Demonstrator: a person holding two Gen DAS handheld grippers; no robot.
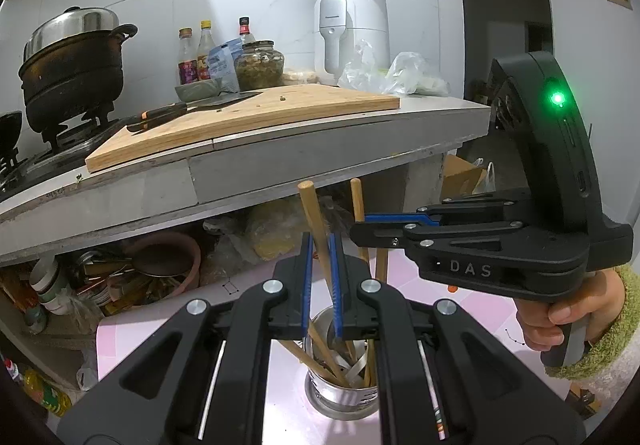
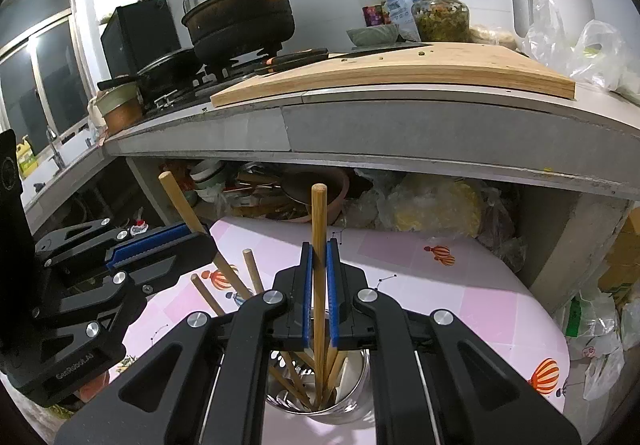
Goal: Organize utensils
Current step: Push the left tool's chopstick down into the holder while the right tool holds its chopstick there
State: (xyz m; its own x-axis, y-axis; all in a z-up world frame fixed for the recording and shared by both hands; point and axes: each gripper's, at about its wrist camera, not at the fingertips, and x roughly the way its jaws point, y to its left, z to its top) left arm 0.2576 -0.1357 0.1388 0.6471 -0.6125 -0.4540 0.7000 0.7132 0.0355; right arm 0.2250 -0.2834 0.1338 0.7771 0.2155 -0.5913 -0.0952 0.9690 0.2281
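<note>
Altogether two grippers, left gripper [image 1: 322, 281] and right gripper [image 2: 319, 293], one chopstick each.

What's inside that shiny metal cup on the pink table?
The metal cup holds several wooden chopsticks leaning against its wall, plus pale flat utensils. The left gripper and right gripper each pinch one chopstick. The cup's bottom is hidden.
</note>
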